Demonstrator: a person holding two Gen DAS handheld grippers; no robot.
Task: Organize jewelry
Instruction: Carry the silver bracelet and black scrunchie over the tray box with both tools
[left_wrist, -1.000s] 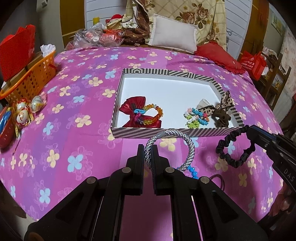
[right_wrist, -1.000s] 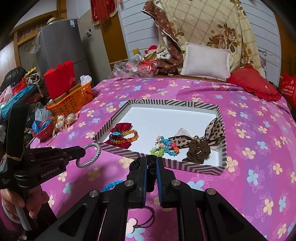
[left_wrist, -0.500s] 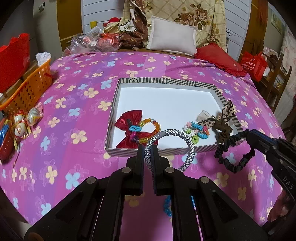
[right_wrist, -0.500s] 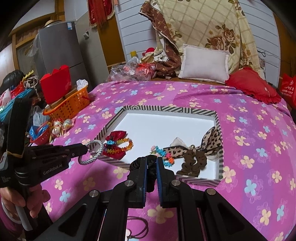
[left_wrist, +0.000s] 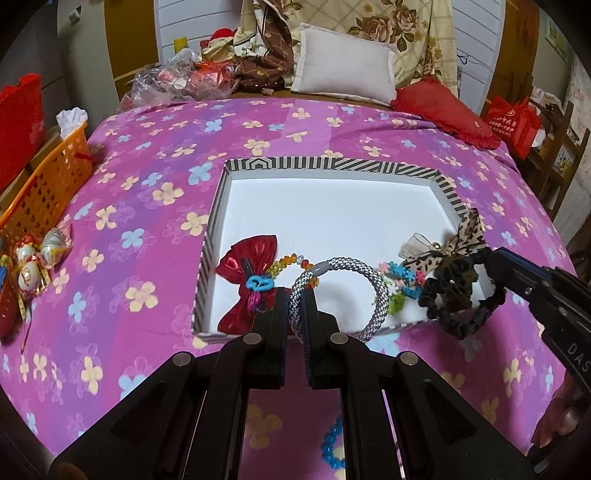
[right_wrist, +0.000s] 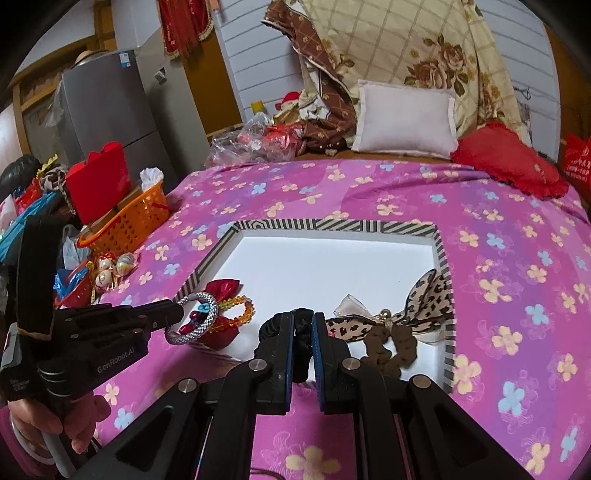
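Pink flowered bedspread (left_wrist: 147, 206) under striped-rim tray (left_wrist: 332, 163), white floor. Left gripper (left_wrist: 295, 314) clamped on silver-black woven bracelet (left_wrist: 380, 291); loop juts ahead of fingertips, over tray's near edge. Right gripper (right_wrist: 303, 332) clamped on black scrunchie (left_wrist: 461, 295); hangs over tray's near right corner. Inside tray: red bow (left_wrist: 251, 269), leopard bow (left_wrist: 461, 236), brown scrunchie (right_wrist: 391, 347).
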